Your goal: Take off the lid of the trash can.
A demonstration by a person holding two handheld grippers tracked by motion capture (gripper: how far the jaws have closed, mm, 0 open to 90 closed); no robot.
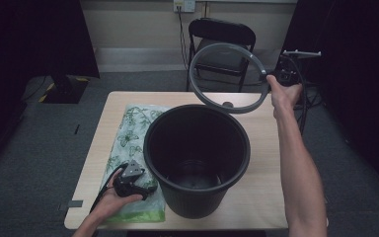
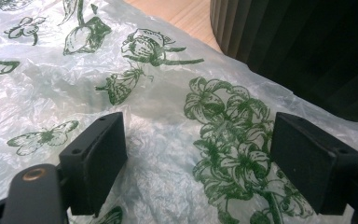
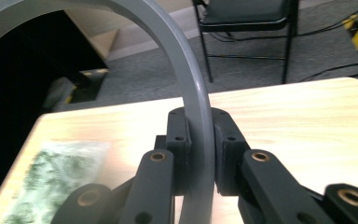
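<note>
Table (image 1: 264,163): one black bucket (image 1: 197,153), one printed bag (image 1: 128,133). Right tongs (image 3: 199,154) clamped on one grey ring (image 1: 202,59); left tongs (image 2: 198,158) apart.

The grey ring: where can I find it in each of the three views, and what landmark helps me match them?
High view: the grey ring is at the upper centre, held up behind the black bucket.
Left gripper view: no ring here; the printed plastic bag lies under the open fingers.
Right gripper view: the ring arches from the top left down between the clamped fingers.
Shared landmark: the bag on the wooden table.
</note>
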